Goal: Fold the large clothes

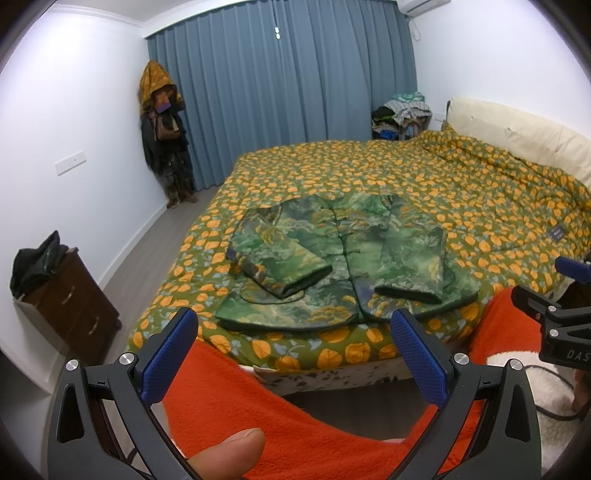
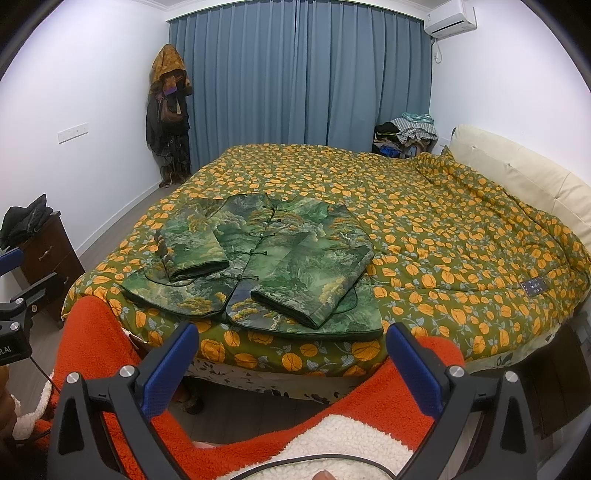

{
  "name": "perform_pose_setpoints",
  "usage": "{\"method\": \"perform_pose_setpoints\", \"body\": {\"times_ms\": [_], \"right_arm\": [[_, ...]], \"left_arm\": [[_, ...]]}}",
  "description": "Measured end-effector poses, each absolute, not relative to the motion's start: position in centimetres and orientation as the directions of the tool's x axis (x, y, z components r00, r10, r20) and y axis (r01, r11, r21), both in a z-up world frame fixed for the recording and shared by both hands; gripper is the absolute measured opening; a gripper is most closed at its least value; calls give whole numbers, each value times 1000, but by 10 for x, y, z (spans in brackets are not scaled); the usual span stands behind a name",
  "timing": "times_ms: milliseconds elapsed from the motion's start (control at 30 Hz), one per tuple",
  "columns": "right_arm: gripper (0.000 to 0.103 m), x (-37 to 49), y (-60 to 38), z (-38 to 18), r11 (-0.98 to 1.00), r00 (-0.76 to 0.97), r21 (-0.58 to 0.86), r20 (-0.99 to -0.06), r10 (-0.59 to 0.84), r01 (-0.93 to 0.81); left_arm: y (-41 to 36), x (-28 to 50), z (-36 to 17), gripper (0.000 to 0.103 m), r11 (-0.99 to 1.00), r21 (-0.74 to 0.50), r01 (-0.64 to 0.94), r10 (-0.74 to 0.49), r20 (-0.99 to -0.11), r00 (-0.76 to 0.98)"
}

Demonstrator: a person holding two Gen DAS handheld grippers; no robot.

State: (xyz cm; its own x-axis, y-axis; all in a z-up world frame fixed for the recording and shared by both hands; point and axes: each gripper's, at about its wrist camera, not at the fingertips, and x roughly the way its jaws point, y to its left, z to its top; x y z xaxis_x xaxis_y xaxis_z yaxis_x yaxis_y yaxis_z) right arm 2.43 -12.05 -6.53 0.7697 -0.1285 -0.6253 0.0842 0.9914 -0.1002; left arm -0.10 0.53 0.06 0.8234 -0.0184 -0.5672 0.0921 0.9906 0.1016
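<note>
Left wrist: green jacket (image 1: 343, 258) lies flat on bed (image 1: 443, 184) near foot edge, both sleeves folded in over front, long axis collar-far to hem-near. Left gripper (image 1: 293, 354) jaws wide, empty, above red fleece (image 1: 229, 398). Right wrist: right gripper (image 2: 291, 365) jaws wide, empty; jacket w/ hem nearest; blue curtain (image 2: 295, 74) behind bed, dresser (image 2: 48, 254) at left.

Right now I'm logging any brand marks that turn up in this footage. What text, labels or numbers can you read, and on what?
"DAS": white letters, cut off by the picture's edge, on the body of the right gripper, seen from the left wrist view.
"t.AI": white letters, start cut off, on the body of the left gripper, seen from the right wrist view.
Dark label sewn on the floral quilt: pale marks, too small to read.
Air conditioner: no legible marking.
</note>
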Motion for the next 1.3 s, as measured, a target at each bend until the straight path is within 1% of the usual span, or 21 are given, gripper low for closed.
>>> {"method": "perform_pose_setpoints", "body": {"times_ms": [1300], "right_arm": [[103, 25, -118, -67, 991, 771, -110, -625, -124, 70]], "left_arm": [[5, -1, 1, 103, 990, 108, 92, -15, -567, 824]]}}
